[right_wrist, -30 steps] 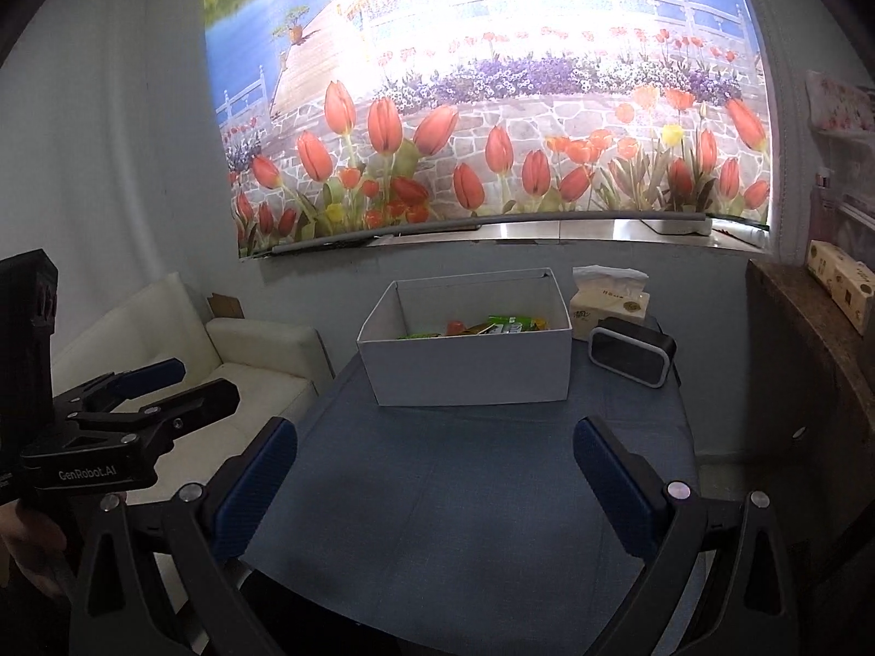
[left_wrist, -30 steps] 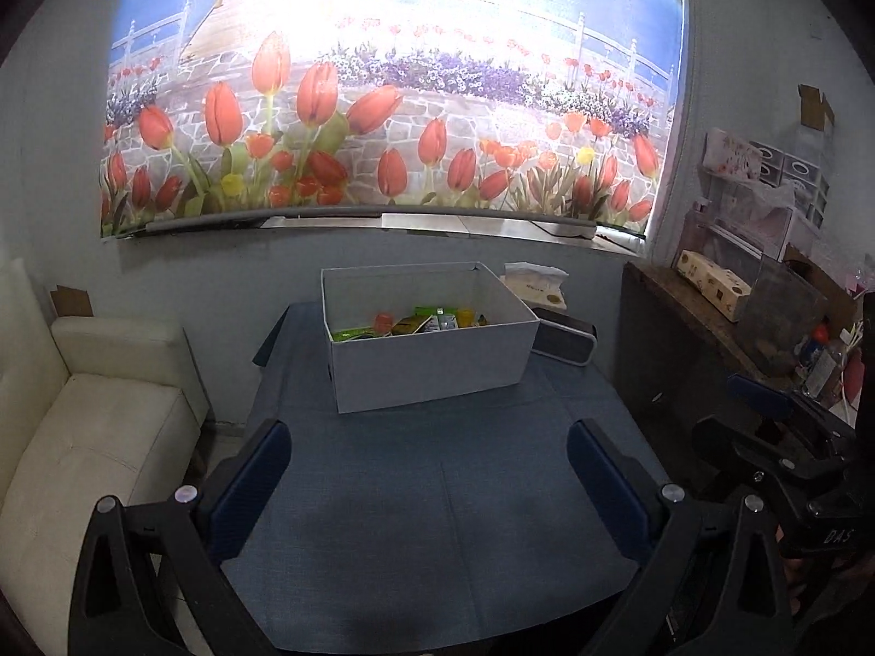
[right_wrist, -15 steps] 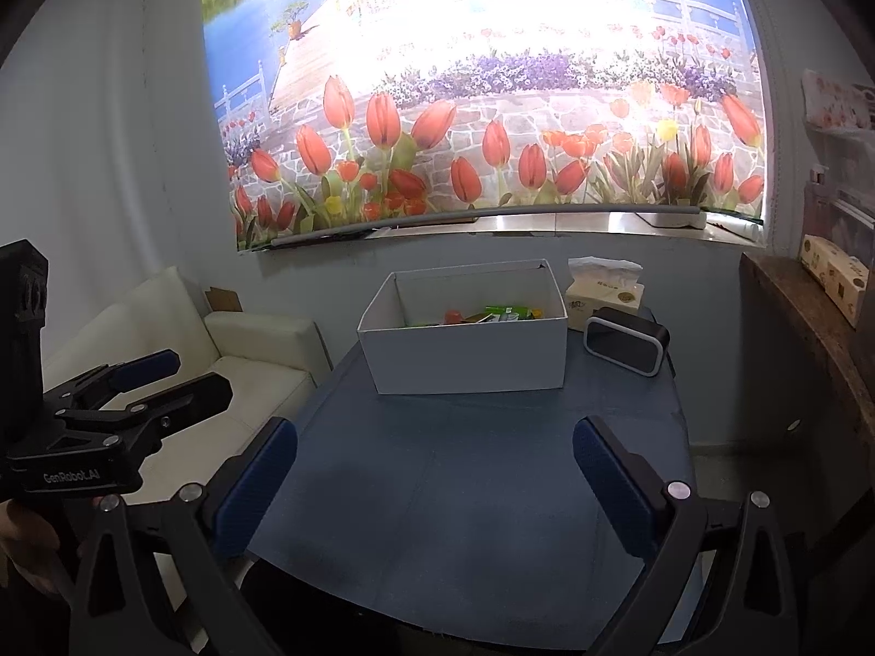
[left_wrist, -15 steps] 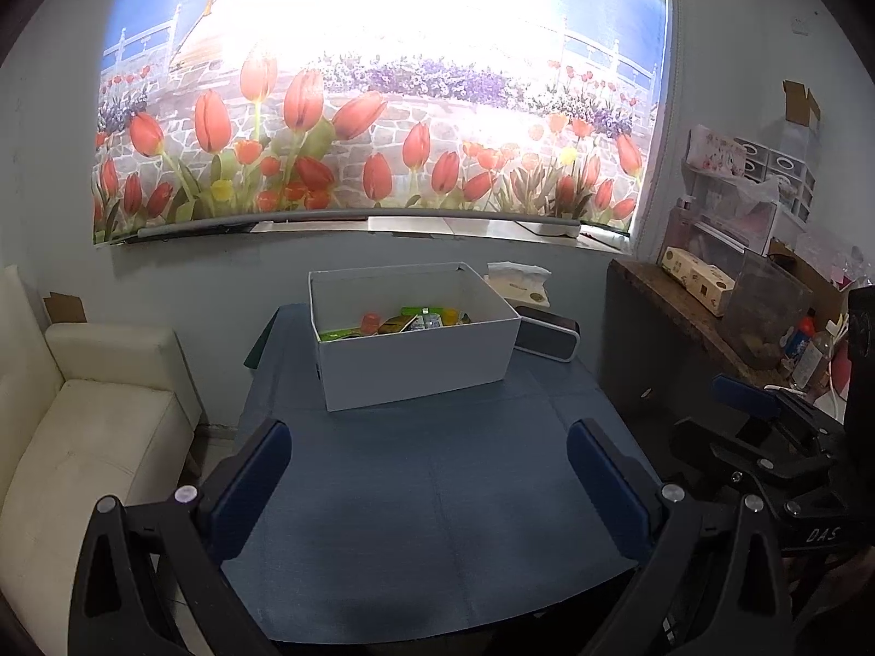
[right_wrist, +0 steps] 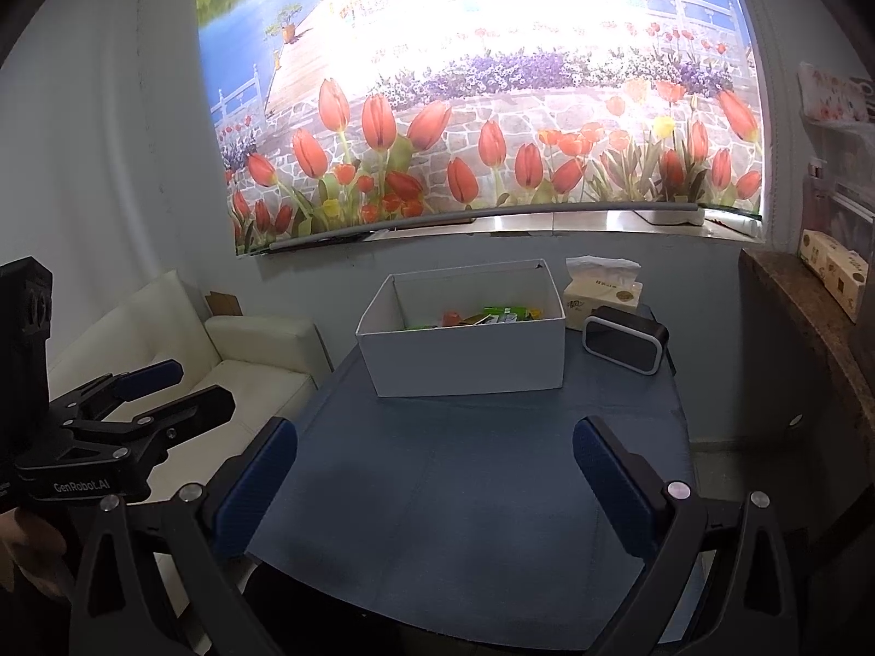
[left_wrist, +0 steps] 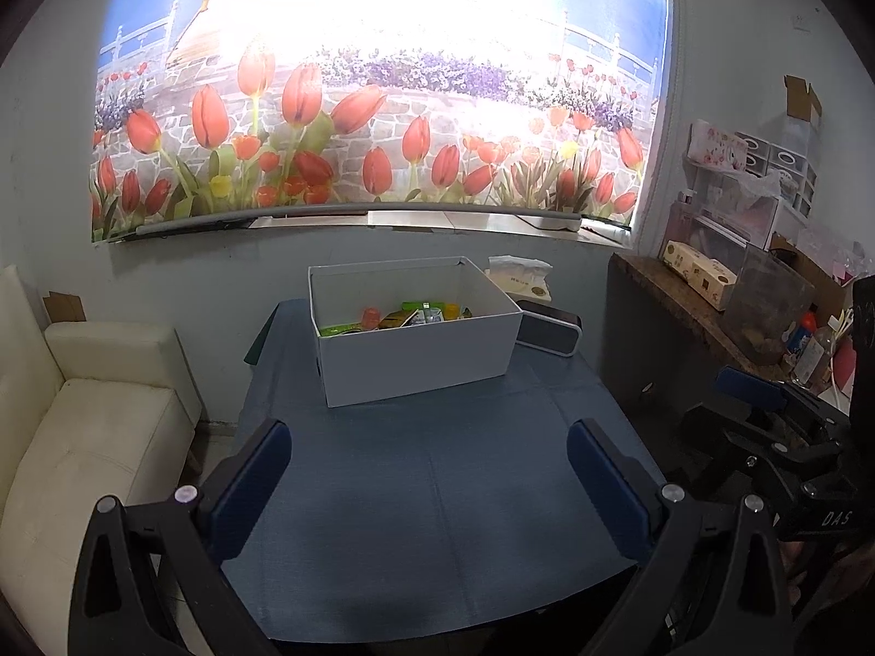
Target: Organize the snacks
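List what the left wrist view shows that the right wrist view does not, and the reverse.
Only the left wrist view: the clear container on the side counter, and the right gripper seen from the side. Only the right wrist view: the left gripper from the side. Both: the white box of snacks, tissue box, black speaker, blue tablecloth, white sofa.

left hand-held gripper (left_wrist: 429, 484): black frame | blue pads (left_wrist: 251, 486) | silver screws | white "GenRobot.AI" marking
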### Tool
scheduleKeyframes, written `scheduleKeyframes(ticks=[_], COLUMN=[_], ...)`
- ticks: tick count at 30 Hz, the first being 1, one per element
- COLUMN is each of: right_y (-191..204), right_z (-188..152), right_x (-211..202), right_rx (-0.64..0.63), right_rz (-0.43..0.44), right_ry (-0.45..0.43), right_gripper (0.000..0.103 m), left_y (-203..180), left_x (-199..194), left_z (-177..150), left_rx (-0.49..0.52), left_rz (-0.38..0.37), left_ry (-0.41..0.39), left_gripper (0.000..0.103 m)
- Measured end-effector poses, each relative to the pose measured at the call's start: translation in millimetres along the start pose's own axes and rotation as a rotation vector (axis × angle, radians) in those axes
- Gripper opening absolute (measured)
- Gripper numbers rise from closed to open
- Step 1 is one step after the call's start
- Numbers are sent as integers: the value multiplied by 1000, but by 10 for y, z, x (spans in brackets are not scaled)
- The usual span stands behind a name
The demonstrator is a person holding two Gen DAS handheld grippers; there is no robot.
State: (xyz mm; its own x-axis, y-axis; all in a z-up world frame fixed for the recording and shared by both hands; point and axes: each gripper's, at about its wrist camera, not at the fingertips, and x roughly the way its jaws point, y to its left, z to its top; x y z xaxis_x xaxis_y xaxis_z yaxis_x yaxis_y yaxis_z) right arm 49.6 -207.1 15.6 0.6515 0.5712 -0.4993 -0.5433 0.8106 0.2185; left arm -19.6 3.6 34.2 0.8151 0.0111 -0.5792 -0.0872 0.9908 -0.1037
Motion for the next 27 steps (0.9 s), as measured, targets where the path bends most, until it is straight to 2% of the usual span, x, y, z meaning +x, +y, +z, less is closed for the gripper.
scheduleKeyframes(ticks=[27], right_y=[38], right_z=[5], right_x=[-3], right_rx=[-14], right_rz=[12], right_ry=[10], right_gripper=[103], left_y=[0], left_x=[39], left_z=[-22], left_rx=[-2], left_rz=[-15], left_ry=[16], left_gripper=[103])
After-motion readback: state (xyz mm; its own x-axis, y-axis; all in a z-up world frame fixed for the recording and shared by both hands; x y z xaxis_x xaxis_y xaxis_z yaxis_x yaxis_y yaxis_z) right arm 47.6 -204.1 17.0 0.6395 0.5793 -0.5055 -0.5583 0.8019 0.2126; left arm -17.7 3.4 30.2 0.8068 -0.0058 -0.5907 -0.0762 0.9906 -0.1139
